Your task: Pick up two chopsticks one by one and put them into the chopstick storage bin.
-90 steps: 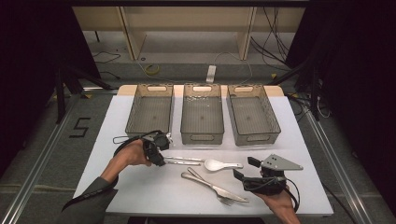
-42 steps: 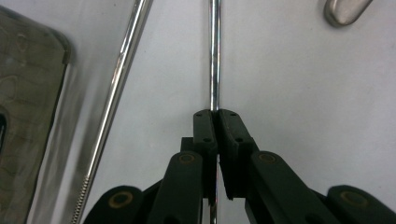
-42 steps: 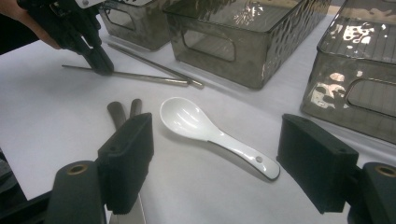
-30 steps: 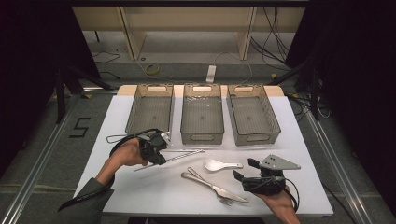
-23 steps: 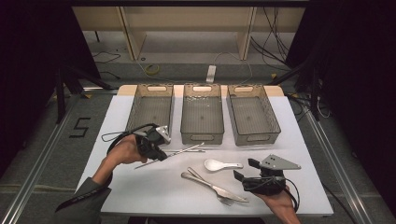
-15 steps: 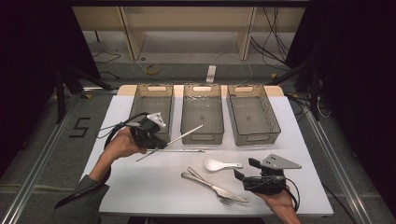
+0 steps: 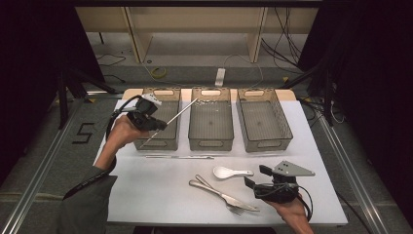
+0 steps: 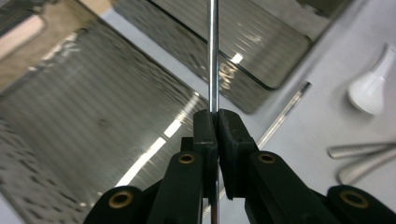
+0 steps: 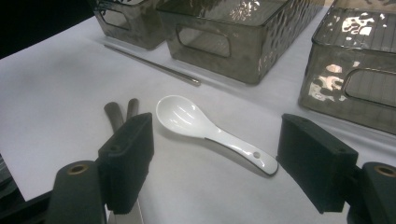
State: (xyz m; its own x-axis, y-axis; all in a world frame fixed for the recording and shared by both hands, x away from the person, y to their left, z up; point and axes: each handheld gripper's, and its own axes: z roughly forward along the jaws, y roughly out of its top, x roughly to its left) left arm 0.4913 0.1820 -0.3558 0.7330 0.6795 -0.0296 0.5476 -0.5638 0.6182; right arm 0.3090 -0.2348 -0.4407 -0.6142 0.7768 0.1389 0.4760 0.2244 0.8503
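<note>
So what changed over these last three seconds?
The left gripper, shut on one chopstick, lifted it off the table and carried it up over the left bin. The other chopstick, spoon, fork, knife and open right gripper stayed put.

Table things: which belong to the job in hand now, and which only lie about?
In the job: left gripper, metal chopstick clamped in it, left bin beneath.
Lying about: second chopstick, white spoon, fork, middle bin, right bin, open right gripper.
</note>
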